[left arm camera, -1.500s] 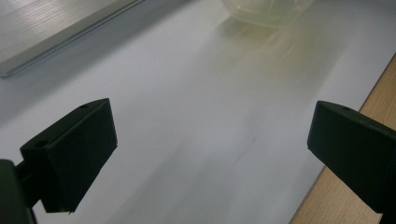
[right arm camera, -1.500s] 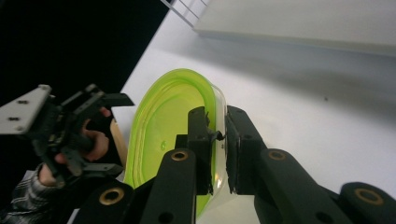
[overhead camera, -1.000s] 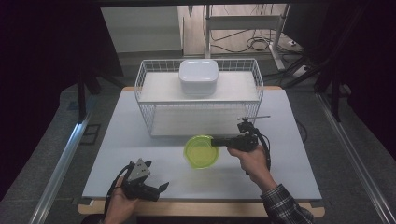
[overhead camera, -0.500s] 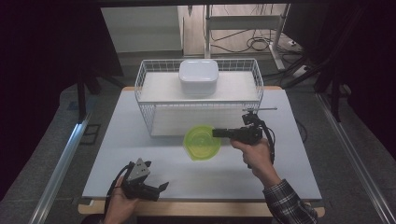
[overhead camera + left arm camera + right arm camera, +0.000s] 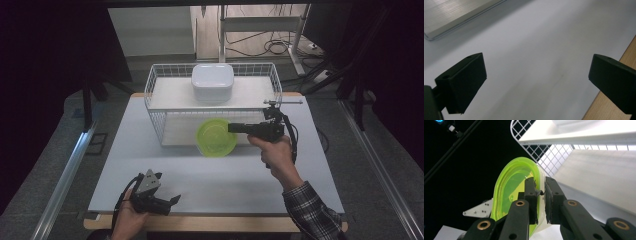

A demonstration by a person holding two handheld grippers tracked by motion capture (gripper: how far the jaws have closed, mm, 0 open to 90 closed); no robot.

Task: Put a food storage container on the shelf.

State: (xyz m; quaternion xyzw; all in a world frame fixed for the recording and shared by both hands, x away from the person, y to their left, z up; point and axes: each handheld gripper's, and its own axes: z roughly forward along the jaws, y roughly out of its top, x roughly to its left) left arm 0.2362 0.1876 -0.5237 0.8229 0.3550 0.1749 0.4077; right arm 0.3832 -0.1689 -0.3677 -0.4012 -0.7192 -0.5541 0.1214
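While right gripper (image 5: pixel 540 195) pinches its rim, green bowl (image 5: pixel 215 136) faces up.

Left tongs (image 5: pixel 167 202): held low in the left hand (image 5: pixel 131 216), jaws spread wide, nothing between them. Right tongs (image 5: pixel 233 128): raised in the right hand (image 5: pixel 274 152), jaws pinched on a rim, plaid sleeve (image 5: pixel 311 212) behind.

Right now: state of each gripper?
Left gripper: open, holding nothing, low over the table.
Right gripper: shut on the green bowl rim.
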